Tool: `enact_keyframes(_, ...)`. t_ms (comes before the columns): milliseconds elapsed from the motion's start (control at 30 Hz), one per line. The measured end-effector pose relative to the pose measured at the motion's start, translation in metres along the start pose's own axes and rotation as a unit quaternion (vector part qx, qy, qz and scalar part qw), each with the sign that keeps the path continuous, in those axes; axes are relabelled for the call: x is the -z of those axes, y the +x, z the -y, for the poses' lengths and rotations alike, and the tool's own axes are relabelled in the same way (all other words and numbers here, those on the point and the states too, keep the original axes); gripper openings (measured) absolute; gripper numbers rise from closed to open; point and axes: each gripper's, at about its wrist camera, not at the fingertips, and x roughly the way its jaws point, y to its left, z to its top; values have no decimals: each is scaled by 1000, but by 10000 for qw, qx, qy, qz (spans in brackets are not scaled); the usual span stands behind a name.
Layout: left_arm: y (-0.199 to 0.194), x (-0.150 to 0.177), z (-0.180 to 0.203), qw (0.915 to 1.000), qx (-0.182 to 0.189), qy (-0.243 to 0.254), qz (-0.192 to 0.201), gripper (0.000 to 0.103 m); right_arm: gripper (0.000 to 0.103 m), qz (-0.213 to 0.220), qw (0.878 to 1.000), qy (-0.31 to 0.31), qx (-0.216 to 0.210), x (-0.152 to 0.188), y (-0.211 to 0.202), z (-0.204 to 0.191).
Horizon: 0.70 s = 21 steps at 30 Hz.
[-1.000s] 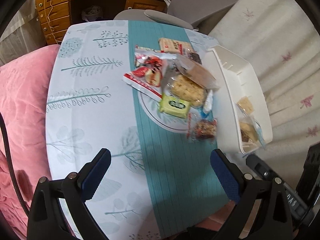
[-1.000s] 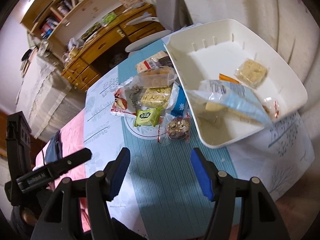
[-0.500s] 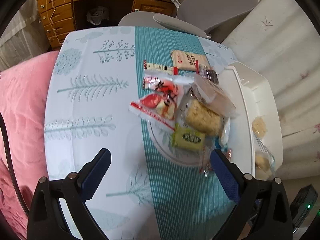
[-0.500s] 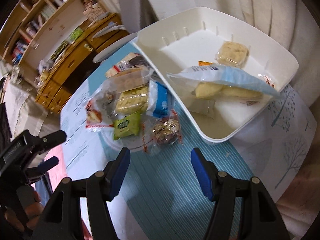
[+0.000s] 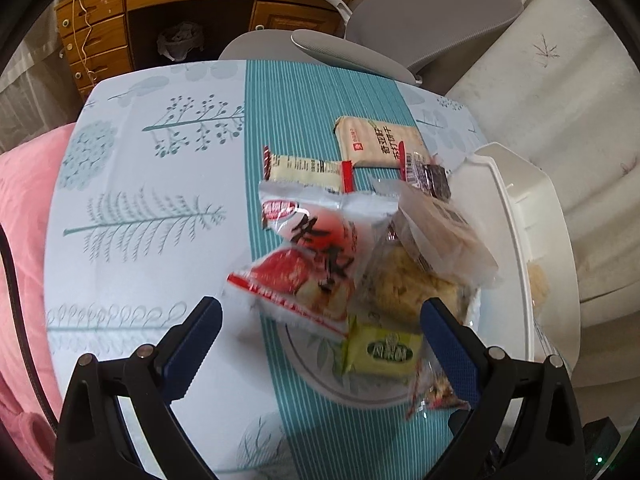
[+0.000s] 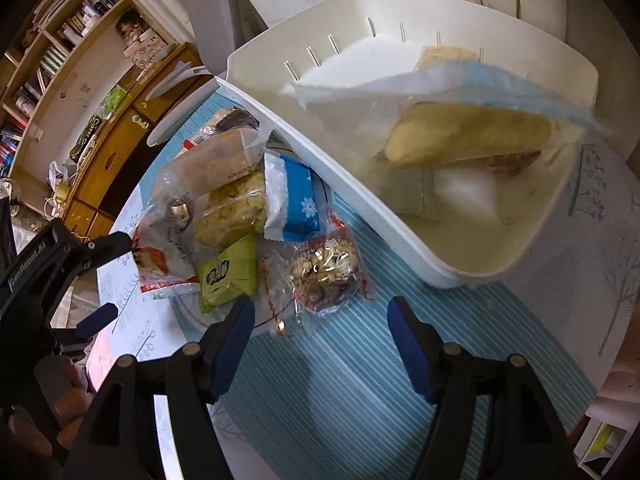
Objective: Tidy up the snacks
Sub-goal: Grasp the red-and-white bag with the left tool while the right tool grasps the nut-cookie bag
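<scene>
With both jaws spread and empty, the left gripper (image 5: 320, 334) should close on the red-and-white crinkly snack packet (image 5: 308, 268) at twelve o'clock, then carry it to the white plastic bin (image 5: 528, 240) at three o'clock, while the empty right gripper (image 6: 320, 336) waits.

my left gripper (image 5: 320, 320) has its jaws spread wide, the blue pads (image 5: 192, 344) well apart and nothing between them. it's tilted down and forward. my right gripper (image 6: 320, 332) is likewise wide open, its blue pads (image 6: 412, 356) apart with nothing gripped, angled down. in the right wrist view i can see the left gripper (image 6: 108, 276) off at the left edge, fingers parted, with the hand (image 6: 60, 412) that holds it wrapped around the black body below.
</scene>
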Motion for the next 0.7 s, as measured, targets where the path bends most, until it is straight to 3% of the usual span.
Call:
enact_keyframes(333,30,-13,-1,9999,-104,108,13,95,70,17,9998,65,171,-5,26,-1)
enact_keyframes(500,40,-15,-4,9997,-221,97,-41,79,70,-109,9999,-20,94,-7,36,-5)
enact_keyframes(567,42,-17,-5,9997,-214,103,-44,64,70,-150,9999,-62,55,-7,38,-7)
enact_keyframes(700,42,-18,-6,9997,-167,166,-27,58,66,-167,9998,-108,73,-9,39,-10)
